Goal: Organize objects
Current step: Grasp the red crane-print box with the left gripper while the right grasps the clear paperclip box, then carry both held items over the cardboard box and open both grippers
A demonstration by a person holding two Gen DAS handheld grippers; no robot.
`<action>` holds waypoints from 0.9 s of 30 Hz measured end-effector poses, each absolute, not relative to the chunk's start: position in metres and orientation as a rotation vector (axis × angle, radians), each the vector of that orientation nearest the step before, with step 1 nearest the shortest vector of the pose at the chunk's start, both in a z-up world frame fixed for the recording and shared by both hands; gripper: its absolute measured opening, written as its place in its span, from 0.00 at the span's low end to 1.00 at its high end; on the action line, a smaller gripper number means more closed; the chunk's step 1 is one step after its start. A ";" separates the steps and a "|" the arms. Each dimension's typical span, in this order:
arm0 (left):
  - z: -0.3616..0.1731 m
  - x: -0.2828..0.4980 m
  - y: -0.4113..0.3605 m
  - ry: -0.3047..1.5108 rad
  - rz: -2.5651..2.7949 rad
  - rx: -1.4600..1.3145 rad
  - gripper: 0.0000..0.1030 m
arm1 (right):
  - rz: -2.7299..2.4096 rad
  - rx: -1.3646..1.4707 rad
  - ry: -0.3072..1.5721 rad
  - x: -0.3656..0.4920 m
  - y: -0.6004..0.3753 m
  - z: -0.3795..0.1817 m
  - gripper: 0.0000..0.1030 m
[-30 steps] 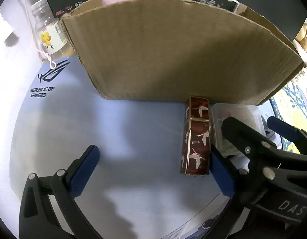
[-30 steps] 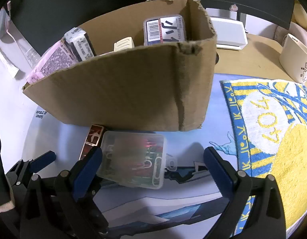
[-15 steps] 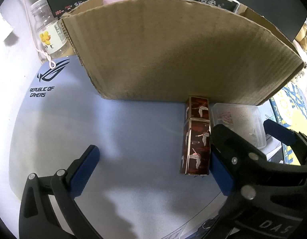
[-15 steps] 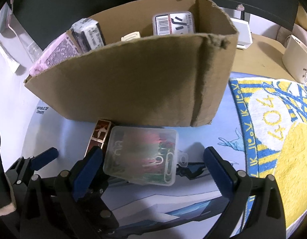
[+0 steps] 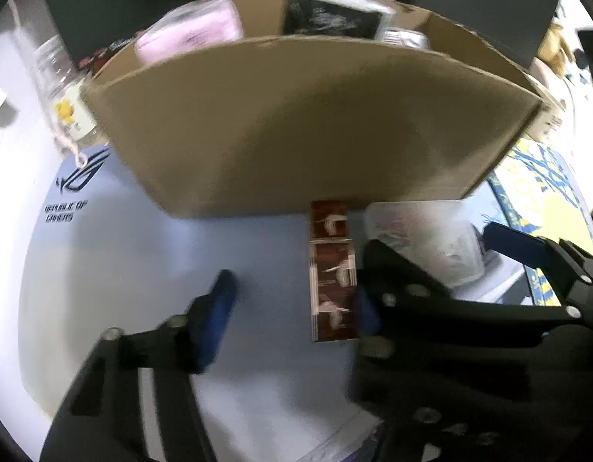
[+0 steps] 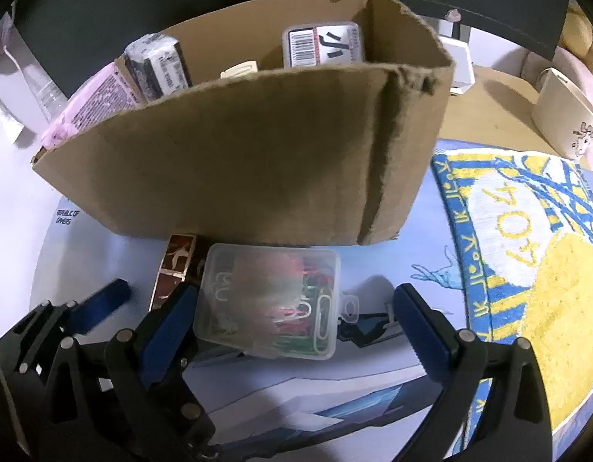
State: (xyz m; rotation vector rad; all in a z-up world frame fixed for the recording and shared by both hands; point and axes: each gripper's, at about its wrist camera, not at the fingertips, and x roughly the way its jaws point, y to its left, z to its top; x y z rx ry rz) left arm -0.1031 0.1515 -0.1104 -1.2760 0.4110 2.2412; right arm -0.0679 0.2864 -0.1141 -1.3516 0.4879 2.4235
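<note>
Two claws work side by side in front of a cardboard box [image 6: 238,161] on the counter [image 5: 115,269], which is covered w/ a blue printed mat.

Left claw [image 5: 292,300]: jaws apart, blue pads either side of a narrow dark red box [image 5: 332,273] w/ white bird prints. The red box lies flat on the mat, far end right up against the cardboard box wall. Right pad looks to be touching the red box's side; left pad [image 5: 219,308] is clear of it w/ bare mat between. Picture is blurry here, so contact isn't certain.

Right claw [image 6: 292,319]: jaws wide apart, straddling a clear plastic case [image 6: 271,300] full of colored paper clips. Left pad sits just beside the case's left edge; right pad [image 6: 423,319] is off to the side, near the case's small latch tab, not touching. The case lies flat just beside the red box, close to the cardboard box's front wall.

Inside the cardboard box: a pink packet [image 6: 92,104], a dark wrapped pack [image 6: 157,65], and a clear case w/ a barcode label [image 6: 321,44] standing on edge.

To the right, a blue-and-yellow towel [image 6: 527,238] lies on the mat. A clear bottle [image 5: 61,88] stands left of the cardboard box.
</note>
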 end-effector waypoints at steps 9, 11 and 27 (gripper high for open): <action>-0.107 -0.107 0.151 0.394 2.223 -1.286 0.20 | 2.416 -1.372 0.498 -0.073 0.292 -0.112 0.94; -0.107 -0.112 0.143 0.353 2.230 -1.308 0.20 | 2.420 -1.378 0.486 -0.075 0.292 -0.111 0.91; -0.103 -0.149 0.109 0.236 2.309 -1.367 0.20 | 2.406 -1.391 0.510 -0.085 0.307 -0.105 0.76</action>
